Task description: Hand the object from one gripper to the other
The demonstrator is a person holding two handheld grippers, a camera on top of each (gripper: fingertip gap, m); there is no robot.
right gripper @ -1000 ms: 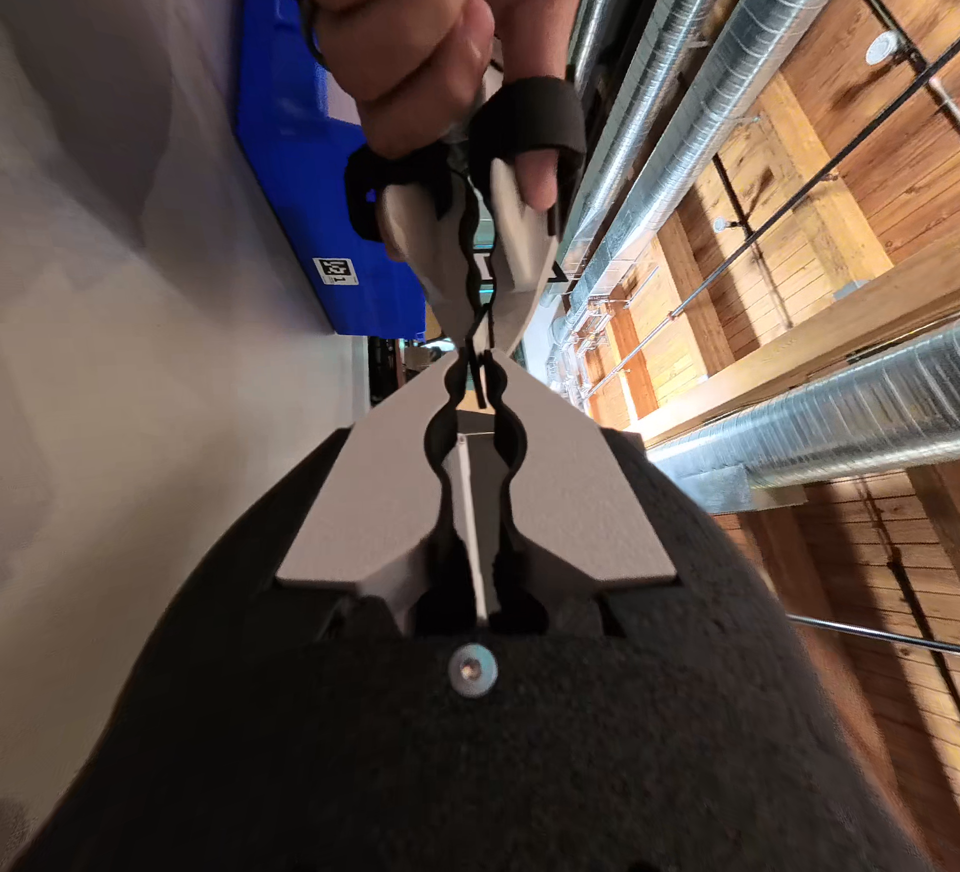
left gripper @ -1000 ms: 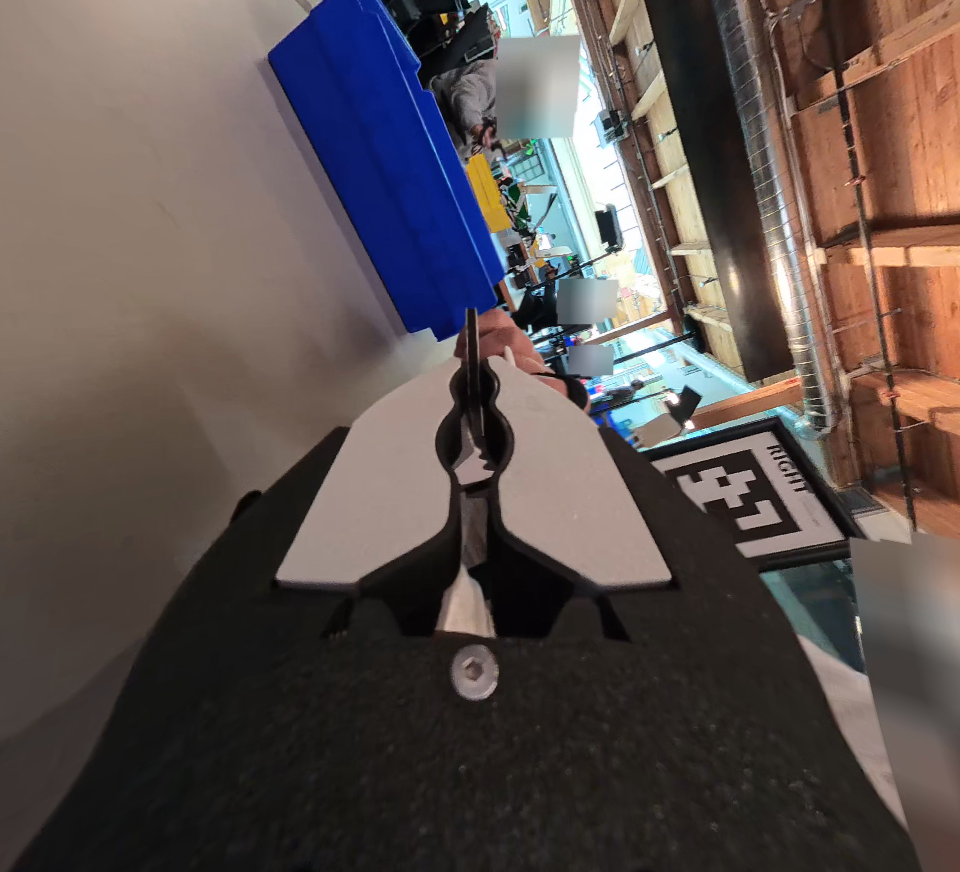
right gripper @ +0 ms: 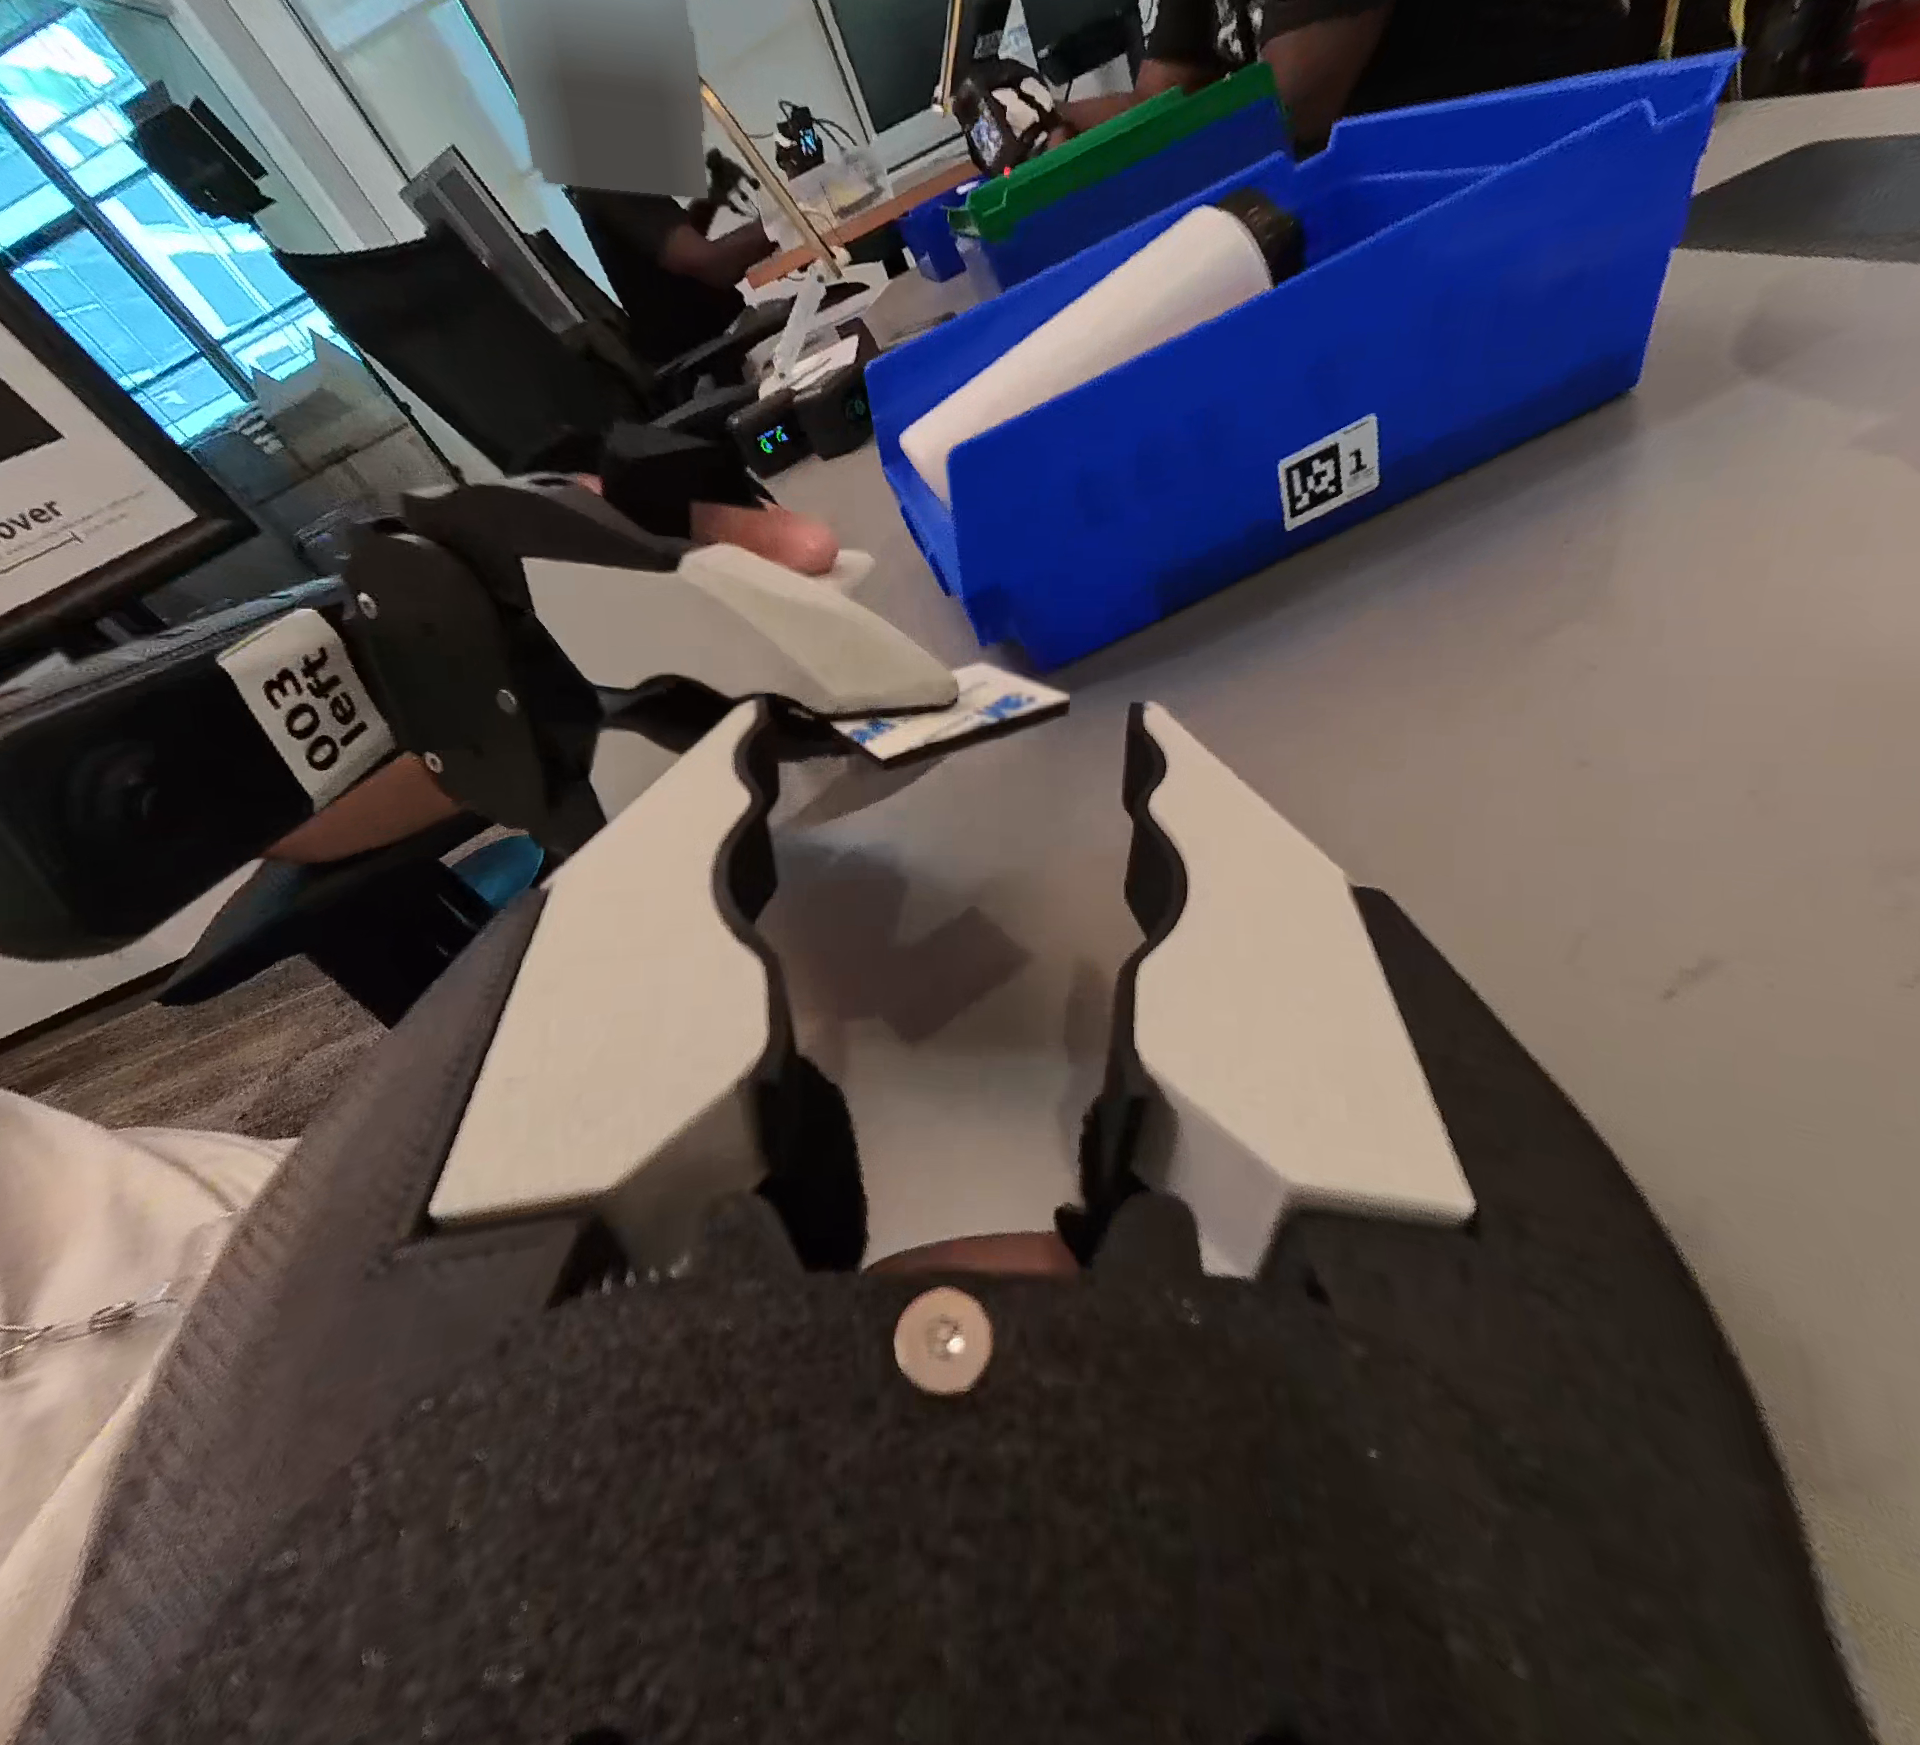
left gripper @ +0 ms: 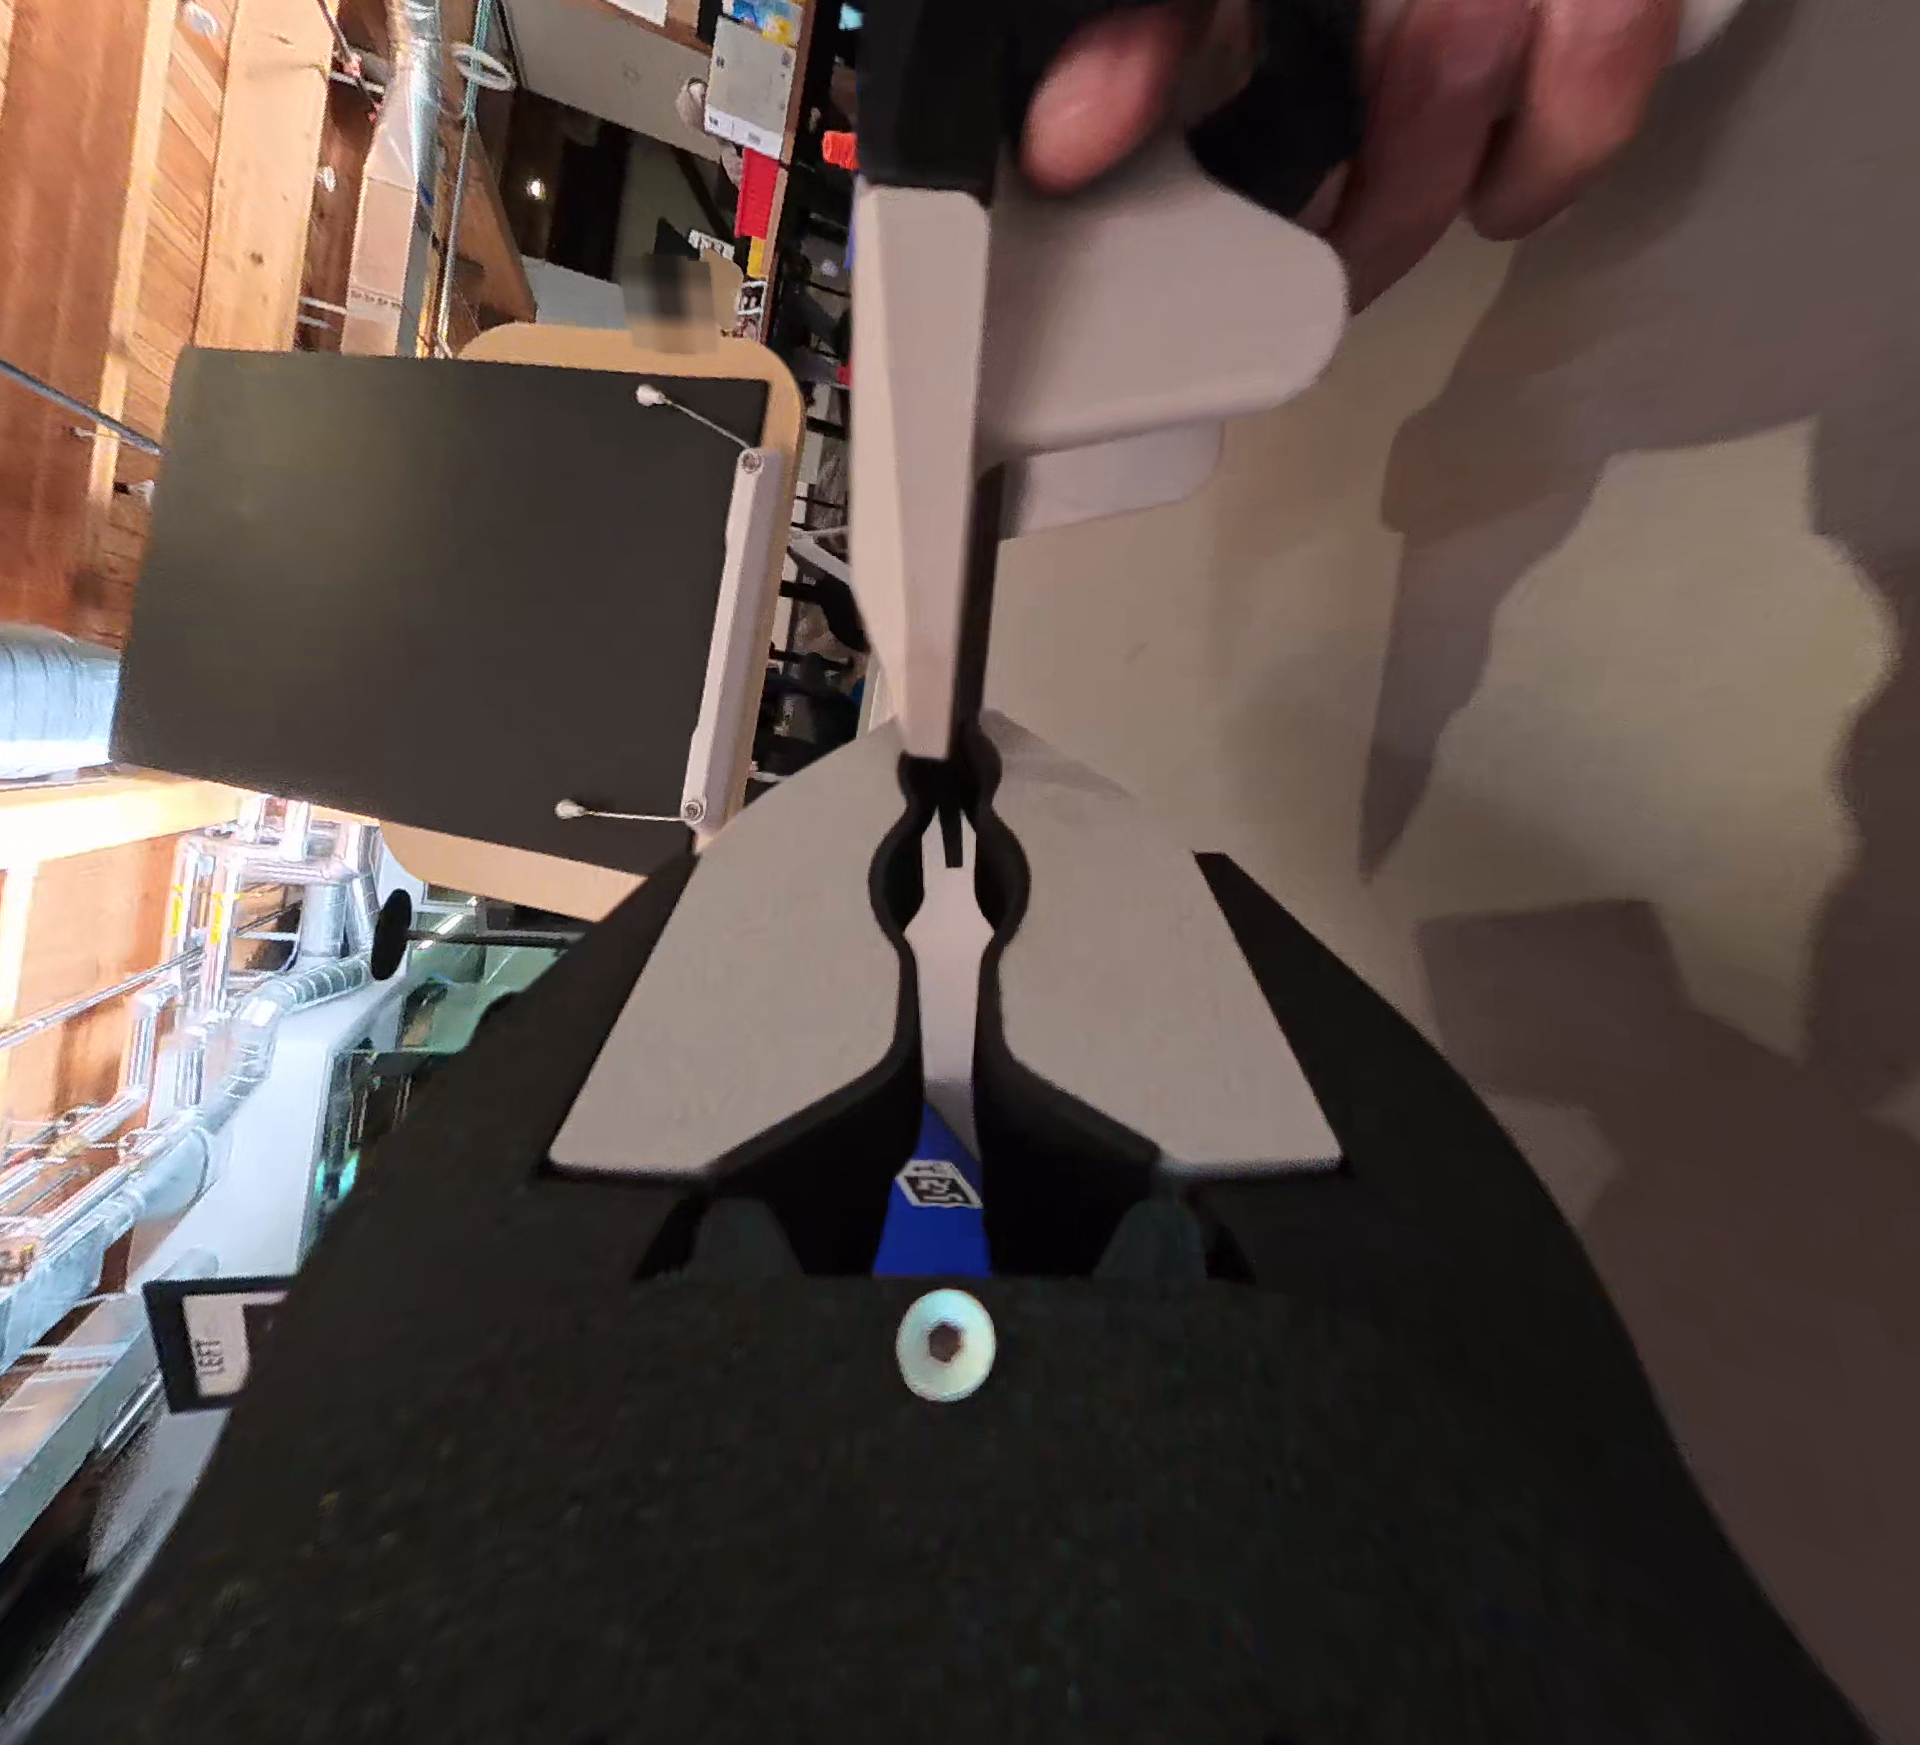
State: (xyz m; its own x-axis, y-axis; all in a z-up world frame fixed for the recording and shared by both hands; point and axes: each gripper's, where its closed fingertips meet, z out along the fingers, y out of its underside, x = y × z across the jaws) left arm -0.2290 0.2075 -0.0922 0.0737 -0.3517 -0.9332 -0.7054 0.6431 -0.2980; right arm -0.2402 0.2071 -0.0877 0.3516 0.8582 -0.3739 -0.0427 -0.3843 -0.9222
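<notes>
Card passes from the left gripper to the right one

Left wrist view: the left gripper (left gripper: 948,770) is pinched on the near end of the thin card (left gripper: 954,838), seen edge-on and pointing straight ahead. The right gripper (left gripper: 940,739), in a hand (left gripper: 1455,64), meets the card's far end. A second ago it was not there. Right wrist view: the right gripper is wide apart now, not nearly closed like before. The card lies flat above the table (right gripper: 1558,760), just past its left finger, near the blue bin (right gripper: 1143,490).

Black gripper (right gripper: 945,739) bodies, pale grey wavy-edged fingers (right gripper: 644,999), silver screw (right gripper: 940,1347)
</notes>
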